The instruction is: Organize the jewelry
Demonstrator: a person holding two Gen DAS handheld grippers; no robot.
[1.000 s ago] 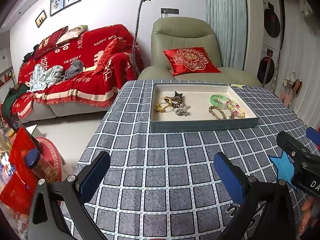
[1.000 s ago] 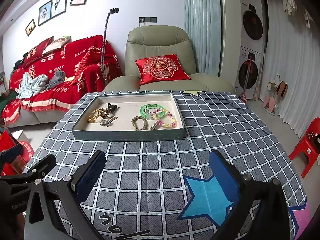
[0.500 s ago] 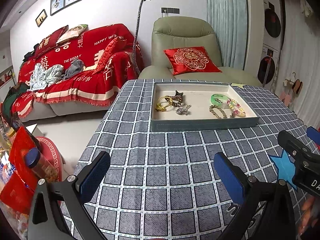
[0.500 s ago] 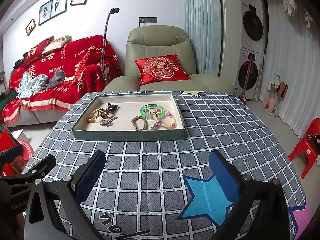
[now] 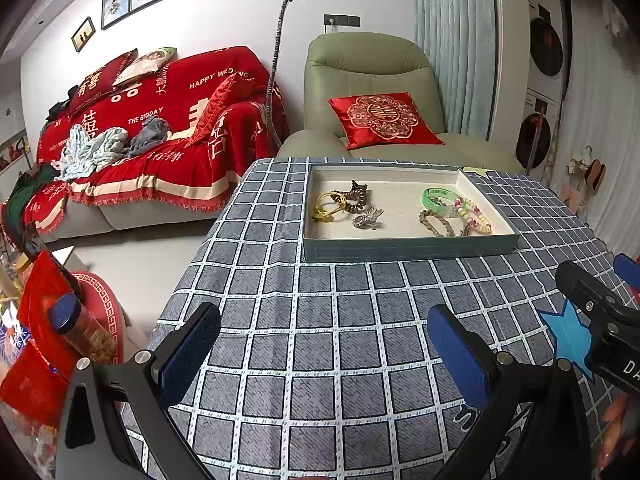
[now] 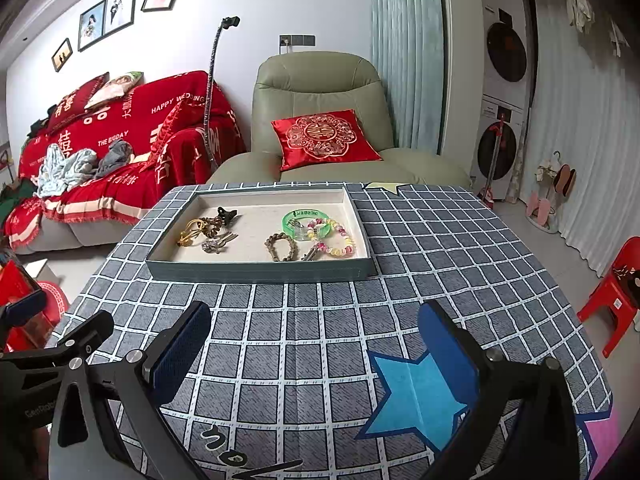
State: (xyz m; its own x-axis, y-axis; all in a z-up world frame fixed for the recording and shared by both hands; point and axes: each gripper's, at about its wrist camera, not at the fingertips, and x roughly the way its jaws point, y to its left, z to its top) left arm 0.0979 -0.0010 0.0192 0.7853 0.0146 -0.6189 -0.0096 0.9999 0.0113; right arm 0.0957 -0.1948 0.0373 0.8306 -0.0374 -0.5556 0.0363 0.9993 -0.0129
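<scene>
A shallow grey-green tray [image 5: 408,246] [image 6: 260,270] sits at the far side of the checked tablecloth. In its left half lie a yellow hair tie [image 5: 330,206] [image 6: 192,232], a dark claw clip [image 5: 356,196] [image 6: 226,214] and a silver clip [image 5: 368,218] [image 6: 218,242]. In its right half lie a green bangle [image 5: 438,198] [image 6: 306,218], a brown bead bracelet [image 5: 436,222] [image 6: 282,246] and a pastel bead bracelet [image 5: 474,216] [image 6: 334,236]. My left gripper [image 5: 324,354] and right gripper [image 6: 314,354] are both open and empty, low over the near cloth, well short of the tray.
The right gripper's arm [image 5: 600,312] shows at the right of the left wrist view. The left gripper's arm [image 6: 52,356] shows at the left of the right wrist view. A green armchair [image 6: 320,120] stands behind the table, a red-covered sofa [image 5: 152,128] at left, a red stool [image 6: 612,300] at right.
</scene>
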